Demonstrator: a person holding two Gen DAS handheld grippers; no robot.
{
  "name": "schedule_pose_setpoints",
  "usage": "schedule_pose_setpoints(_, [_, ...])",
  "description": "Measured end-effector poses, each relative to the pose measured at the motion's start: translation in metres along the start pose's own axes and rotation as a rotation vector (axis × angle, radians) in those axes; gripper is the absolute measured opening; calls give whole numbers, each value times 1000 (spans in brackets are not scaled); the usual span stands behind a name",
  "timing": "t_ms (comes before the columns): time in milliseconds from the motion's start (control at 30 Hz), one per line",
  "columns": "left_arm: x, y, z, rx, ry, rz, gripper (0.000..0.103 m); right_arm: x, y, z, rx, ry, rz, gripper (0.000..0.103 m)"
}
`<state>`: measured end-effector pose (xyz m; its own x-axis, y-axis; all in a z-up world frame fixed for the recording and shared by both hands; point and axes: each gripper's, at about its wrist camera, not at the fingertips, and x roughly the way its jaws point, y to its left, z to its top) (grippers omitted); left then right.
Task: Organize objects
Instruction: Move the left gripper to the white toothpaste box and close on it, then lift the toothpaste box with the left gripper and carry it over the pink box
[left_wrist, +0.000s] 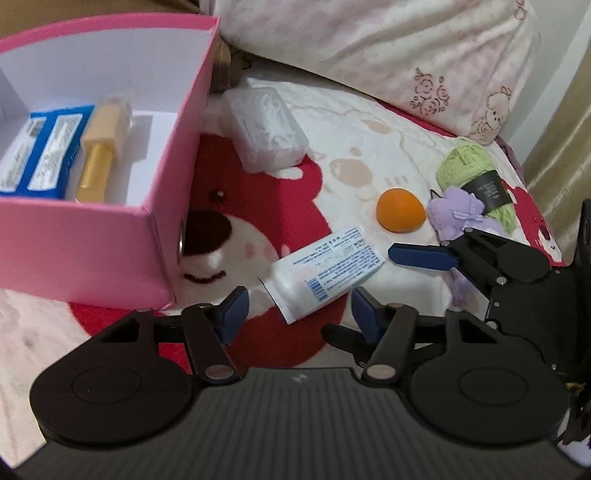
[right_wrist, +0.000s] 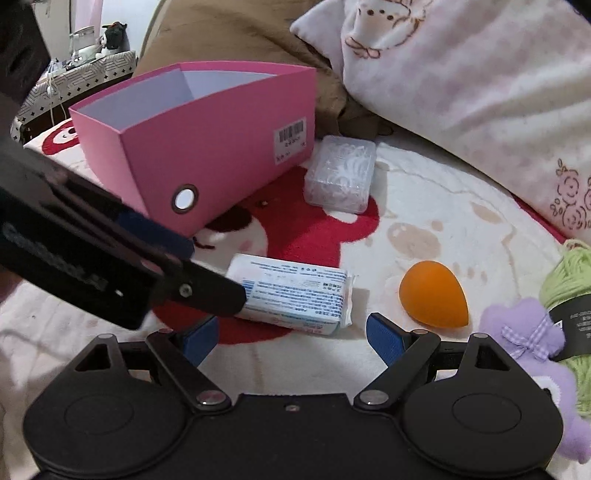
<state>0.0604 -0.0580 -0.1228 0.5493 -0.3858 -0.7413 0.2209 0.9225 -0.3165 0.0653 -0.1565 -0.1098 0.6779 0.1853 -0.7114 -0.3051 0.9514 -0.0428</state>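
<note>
While both claws hover parted and empty, the pink box (left_wrist: 110, 206) sits on the bed.
Inside lie a blue carton (left_wrist: 40, 151) and a gold tube (left_wrist: 99, 162); the left claw (left_wrist: 299, 314) and right claw (right_wrist: 291, 339) flank the white tube (left_wrist: 325, 269).

The box (right_wrist: 207, 147) is pink outside and white inside; it holds a blue-and-white carton (left_wrist: 40, 147) and a gold tube (left_wrist: 99, 158). The blanket (right_wrist: 443, 229) is cream with a red bear pattern. The sponge (right_wrist: 434, 293) is orange, the yarn (left_wrist: 469, 162) green, the plush (right_wrist: 524, 332) lilac.
</note>
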Motion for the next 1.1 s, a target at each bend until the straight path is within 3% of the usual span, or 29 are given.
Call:
schedule_pose_setpoints(233, [14,0,-5,-22,-16,-33,44,11,-1,-8,30,-7,-1,90])
schedule_pose_setpoints(333, [13,-4,-7,-4,-22,-83,44,8,3,-5,43,9,14,85])
schedule_pose_setpoints(433, [11,-4,-10,-8,-6,-75,43,1,8,-5,55,13,13,82])
schedule_pose_setpoints(633, [7,19,-13,-107,22,-125,44,-20,26,-11,10,77,86,79])
schedule_pose_setpoints(800, [14,33,-13,-197,47,-155,36,-16,27,-14,-2,81,38,78])
schedule_pose_setpoints(900, [14,32,-14,-182,47,-156,33,-9,13,-16,91,66,19,77])
schedule_pose_setpoints(967, [14,32,-14,-184,47,-156,32,-6,9,-18,158,41,24,75])
schedule_pose_setpoints(1100, [11,33,-14,-197,63,-166,32,-6,28,-11,108,62,-9,65])
